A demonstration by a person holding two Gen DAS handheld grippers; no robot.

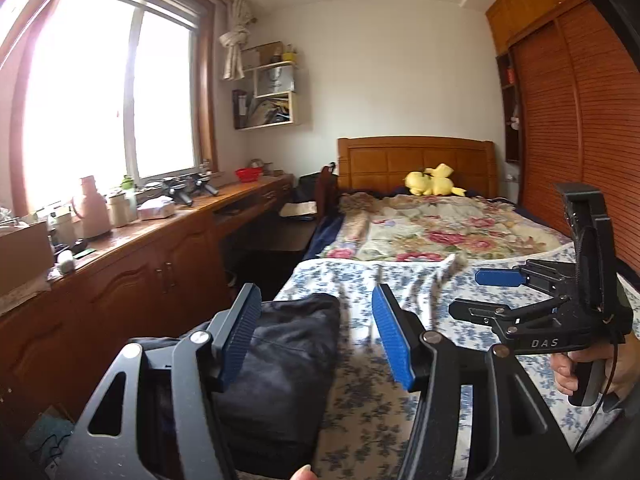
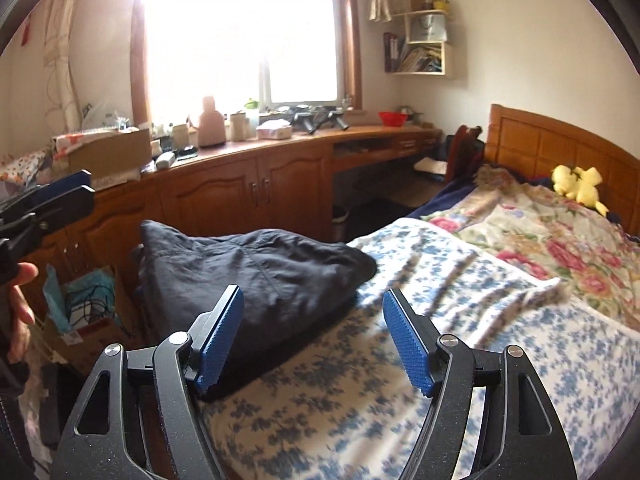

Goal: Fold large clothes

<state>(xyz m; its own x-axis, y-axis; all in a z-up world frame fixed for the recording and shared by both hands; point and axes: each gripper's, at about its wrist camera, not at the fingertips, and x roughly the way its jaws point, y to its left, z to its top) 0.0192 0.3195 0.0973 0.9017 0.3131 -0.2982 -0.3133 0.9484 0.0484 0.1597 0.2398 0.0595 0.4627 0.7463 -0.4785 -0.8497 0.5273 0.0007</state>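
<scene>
Left wrist | left tongs (image 1: 316, 334) wide open, empty, above bed | right tongs (image 2: 314, 340) likewise

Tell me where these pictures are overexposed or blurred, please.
Left wrist view: window blown out white; blue-flowered sheet smeared between the fingers. Right wrist view: window glares strongly, washing the wall around it; the sheet blurs too, while the dark garment stays fairly sharp.
</scene>
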